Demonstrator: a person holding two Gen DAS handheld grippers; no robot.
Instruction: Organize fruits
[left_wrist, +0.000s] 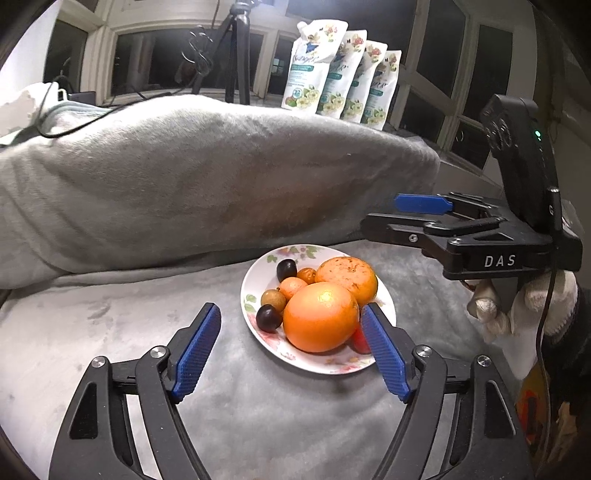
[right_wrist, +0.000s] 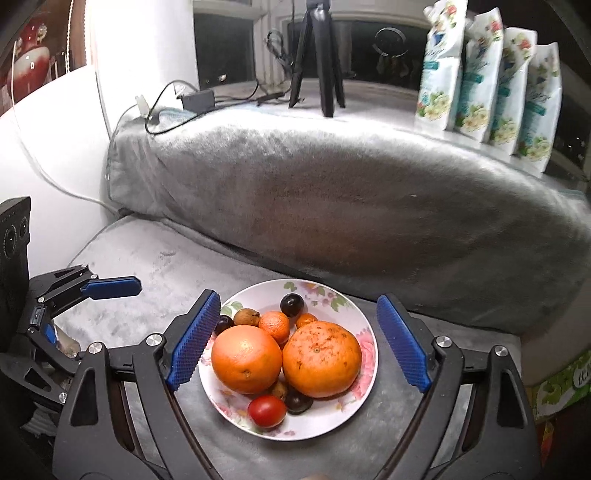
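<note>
A white flowered plate (left_wrist: 258, 266) (right_wrist: 332, 295) lies on a grey blanket. It holds a smooth orange (left_wrist: 321, 317) (right_wrist: 245, 363), a rough-skinned orange (left_wrist: 347, 277) (right_wrist: 321, 363), a small mandarin (right_wrist: 274, 325), dark plums (right_wrist: 291, 304), a brown longan (right_wrist: 247, 317) and a red tomato (right_wrist: 266, 410). My left gripper (left_wrist: 291, 309) stands open just short of the plate's near left side, with nothing pressed between its blue pads. My right gripper (right_wrist: 298, 297) hovers open over the plate, its fingers wider than the fruit pile. In each wrist view the other gripper (left_wrist: 391, 216) (right_wrist: 88, 310) shows at the side.
A long grey blanket-covered bolster (right_wrist: 369, 206) rises right behind the plate. Beyond it are a black tripod (right_wrist: 317, 59), cables with a power adapter (right_wrist: 195, 99) and several white refill pouches (right_wrist: 487, 77) on the sill. A gloved hand (left_wrist: 524, 302) holds the right gripper.
</note>
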